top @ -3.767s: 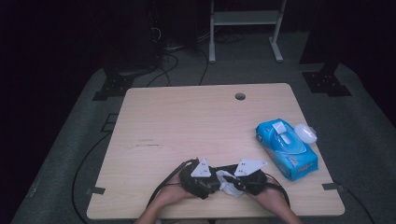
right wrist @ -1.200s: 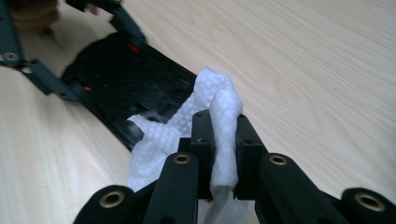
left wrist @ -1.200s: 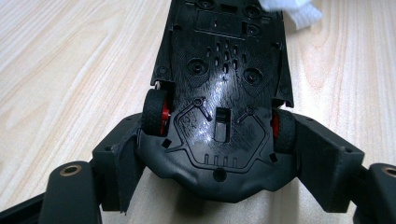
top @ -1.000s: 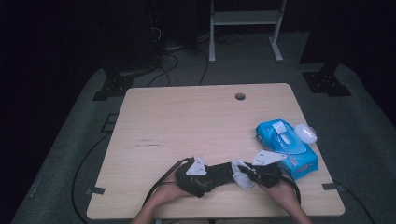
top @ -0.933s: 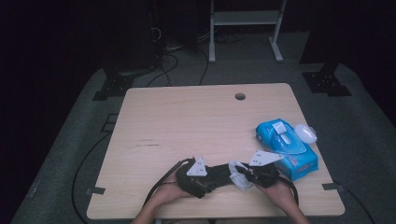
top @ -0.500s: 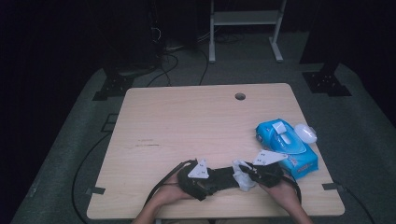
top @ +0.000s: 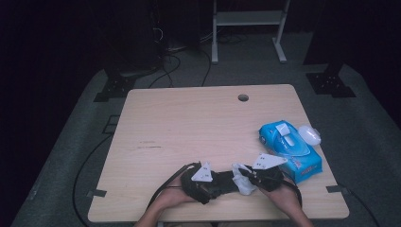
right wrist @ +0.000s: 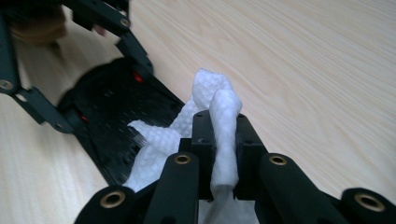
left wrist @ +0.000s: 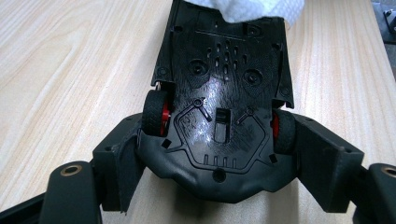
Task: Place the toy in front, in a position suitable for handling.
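1. Near the front edge of the pale wooden worktop [top: 189, 127], at about 6 o'clock in the high view, a person's two hands meet over a black toy car [top: 222, 182] that lies belly-up.
2. The left hand-held gripper [top: 215, 183] has its jaws spread wide around the car's rear end – one pad against each side, just outside the black wheels with red hubs [left wrist: 156, 114] – so the car is clamped between them.
3. In the left gripper view the car's glossy black underside [left wrist: 219, 107] faces the camera, with screw holes, slots and moulded ribs in plain sight; its far end points to 12 o'clock.
4. The right hand-held gripper [top: 246, 177] is pinched almost fully closed on a folded white wipe [right wrist: 222, 126], which stands up between the pads and spills out below them.
5. The wipe [top: 243, 178] rests against the end of the car farthest from the left gripper; in the left gripper view its white textured edge [left wrist: 247, 9] covers that end at 12 o'clock.
6. At 3 o'clock on the worktop lies a blue pack of wet wipes [top: 291, 149], its flap open – just beside the right hand.
7. A small white oval object [top: 309, 135] sits touching the pack's far right corner, at about 2 o'clock; I cannot tell what it is.
8. A round cable hole [top: 243, 98] sits near the worktop's far edge, at 12 o'clock.
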`<state>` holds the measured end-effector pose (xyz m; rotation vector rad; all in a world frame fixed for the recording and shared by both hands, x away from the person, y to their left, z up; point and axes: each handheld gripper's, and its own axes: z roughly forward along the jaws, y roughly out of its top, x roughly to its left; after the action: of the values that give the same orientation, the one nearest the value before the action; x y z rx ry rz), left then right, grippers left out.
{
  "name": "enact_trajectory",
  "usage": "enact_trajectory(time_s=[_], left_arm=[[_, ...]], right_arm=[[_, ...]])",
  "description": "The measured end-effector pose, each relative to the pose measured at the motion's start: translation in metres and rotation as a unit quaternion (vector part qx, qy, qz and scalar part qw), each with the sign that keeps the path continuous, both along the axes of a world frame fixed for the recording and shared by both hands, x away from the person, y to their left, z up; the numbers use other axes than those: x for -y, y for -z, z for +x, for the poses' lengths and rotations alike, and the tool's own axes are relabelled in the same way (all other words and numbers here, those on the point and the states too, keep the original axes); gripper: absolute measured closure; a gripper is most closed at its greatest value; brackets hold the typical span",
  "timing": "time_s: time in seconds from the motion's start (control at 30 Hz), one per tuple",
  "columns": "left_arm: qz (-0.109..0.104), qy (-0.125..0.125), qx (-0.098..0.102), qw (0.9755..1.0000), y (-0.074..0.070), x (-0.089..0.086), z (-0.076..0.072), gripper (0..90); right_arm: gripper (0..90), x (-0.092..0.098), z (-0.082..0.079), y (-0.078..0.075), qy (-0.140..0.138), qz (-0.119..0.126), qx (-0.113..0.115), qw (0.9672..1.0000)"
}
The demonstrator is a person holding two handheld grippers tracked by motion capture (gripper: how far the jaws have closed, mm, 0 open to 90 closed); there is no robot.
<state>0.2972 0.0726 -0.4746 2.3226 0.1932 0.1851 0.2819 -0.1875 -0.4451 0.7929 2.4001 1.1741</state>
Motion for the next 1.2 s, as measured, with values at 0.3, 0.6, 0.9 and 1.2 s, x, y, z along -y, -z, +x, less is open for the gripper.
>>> enact_trajectory(time_s=[0.3,0.6,0.9,1.2], left_arm=[[-0.001,0.002,-0.002,1.0000,0.000,0.002,-0.002,23.8],[0.004,0.007,0.000,1.0000,0.001,0.004,-0.002,23.8],[-0.001,0.007,-0.011,0.9999,0.002,0.002,0.000,23.9],[0.011,0.014,0.005,0.9998,0.000,0.009,-0.004,23.8]], right_arm=[[81.2,-0.033,-0.005,0.003,-0.046,-0.021,0.009,0.9987],[81.2,-0.047,-0.005,0.005,-0.060,-0.013,0.004,0.9981],[81.3,-0.035,-0.003,0.001,-0.054,-0.021,-0.005,0.9983],[81.2,-0.076,-0.017,0.006,-0.135,-0.039,-0.011,0.9900]])
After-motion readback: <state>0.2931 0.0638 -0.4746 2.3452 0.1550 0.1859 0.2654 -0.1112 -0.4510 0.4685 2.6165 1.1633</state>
